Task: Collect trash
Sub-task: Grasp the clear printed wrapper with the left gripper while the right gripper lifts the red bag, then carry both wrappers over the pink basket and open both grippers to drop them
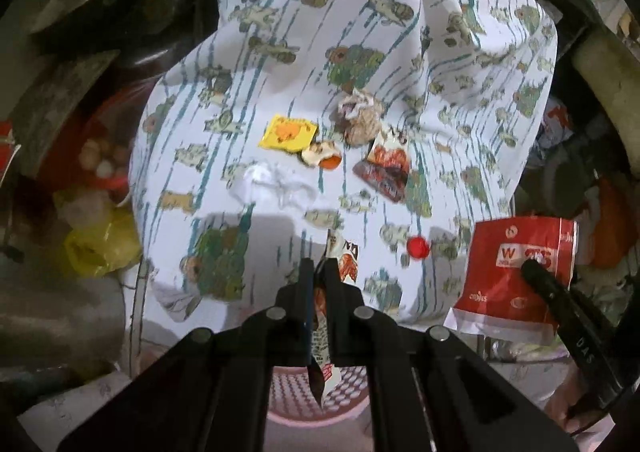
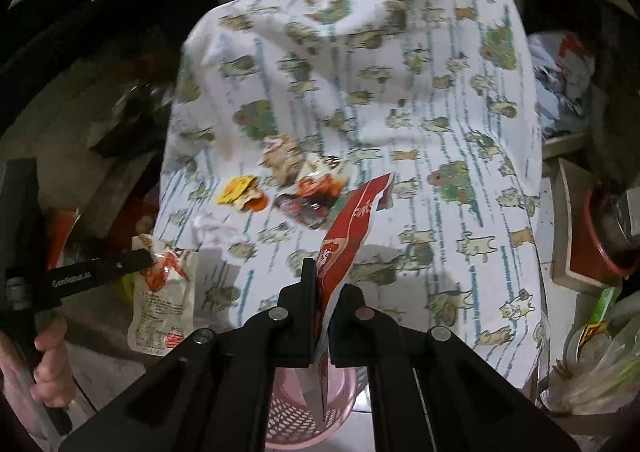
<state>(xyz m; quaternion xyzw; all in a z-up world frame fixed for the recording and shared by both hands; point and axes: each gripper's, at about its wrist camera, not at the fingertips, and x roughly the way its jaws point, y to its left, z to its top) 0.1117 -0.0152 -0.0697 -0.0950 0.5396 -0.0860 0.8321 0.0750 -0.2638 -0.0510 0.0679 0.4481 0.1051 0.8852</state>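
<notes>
Left hand-held gripper (image 1: 319, 272): You are squeezing it tight on a white snack packet (image 2: 162, 292). The packet is hanging down between the fingers.

Right hand-held gripper (image 2: 319, 276): You are pinching it tight on a red wrapper (image 1: 516, 276). The wrapper is sticking up toward 1 o'clock in the right wrist view.

Pink basket (image 1: 316, 396): It is sitting low at 6 o'clock in both views, right under the two pieces you are holding.

Cloth (image 1: 360, 51): A white cloth with little animals is covering the bench.

Trash on the cloth: A yellow packet (image 1: 288, 133) is lying near the middle. A crumpled paper ball (image 1: 360, 119) is sitting at 3 o'clock from it. A dark red wrapper (image 1: 386, 165) is lying just below the ball, toward 5 o'clock. A white tissue (image 1: 276, 183) is lying at 6 o'clock from the yellow packet. A small red cap (image 1: 418, 247) is resting alone, toward 4 o'clock, near the red wrapper you are holding.

Your hand (image 2: 48, 364): It is gripping the left handle at 8 o'clock in the right wrist view.
</notes>
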